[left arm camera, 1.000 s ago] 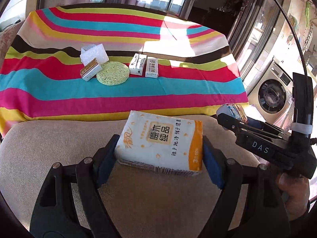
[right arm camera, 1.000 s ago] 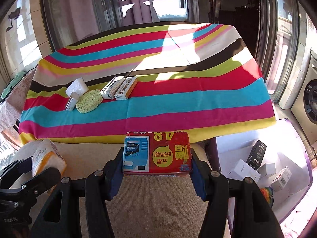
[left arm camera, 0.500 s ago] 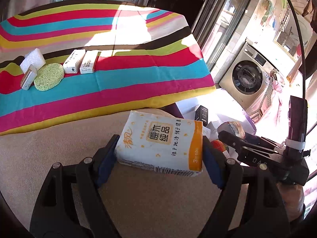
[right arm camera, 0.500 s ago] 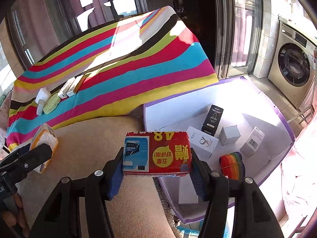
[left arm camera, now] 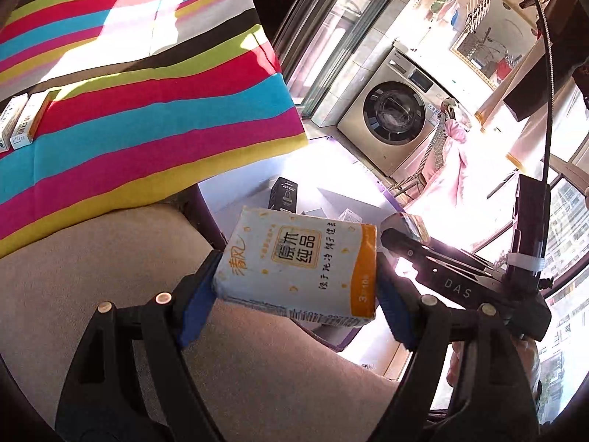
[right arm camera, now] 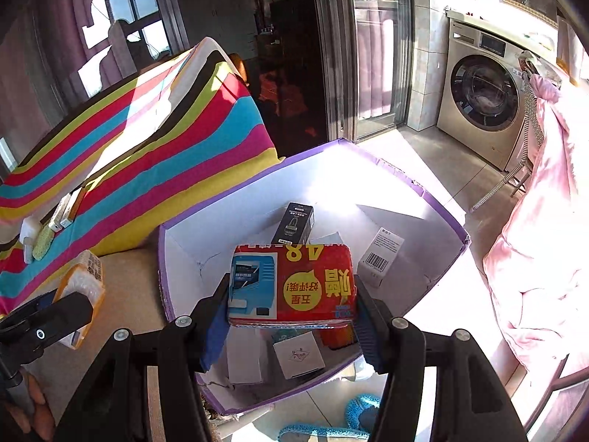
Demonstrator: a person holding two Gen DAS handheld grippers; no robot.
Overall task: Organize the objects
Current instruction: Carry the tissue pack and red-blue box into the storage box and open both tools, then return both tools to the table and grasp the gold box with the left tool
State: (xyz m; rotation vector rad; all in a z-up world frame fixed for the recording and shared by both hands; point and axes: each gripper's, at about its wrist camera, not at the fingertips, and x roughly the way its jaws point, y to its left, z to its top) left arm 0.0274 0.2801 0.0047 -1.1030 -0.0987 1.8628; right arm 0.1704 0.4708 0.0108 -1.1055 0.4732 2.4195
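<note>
Pinching a red packet [right arm camera: 292,285] in our right tongs [right arm camera: 291,316], we hold it above the purple-rimmed box [right arm camera: 368,154], with a black carton [right arm camera: 293,224] just beyond. Our left tongs [left arm camera: 294,294] clamp a white-and-orange tissue pack [left arm camera: 298,265] over the beige cushion [left arm camera: 110,258].

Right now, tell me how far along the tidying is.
Done: several small boxes, a black box among them, already lie in the purple-edged bin. In hand: the left gripper clamps a tissue pack; the right gripper clamps a red pack above the bin. Left: two slim boxes and a green sponge remain on the striped cloth.
</note>
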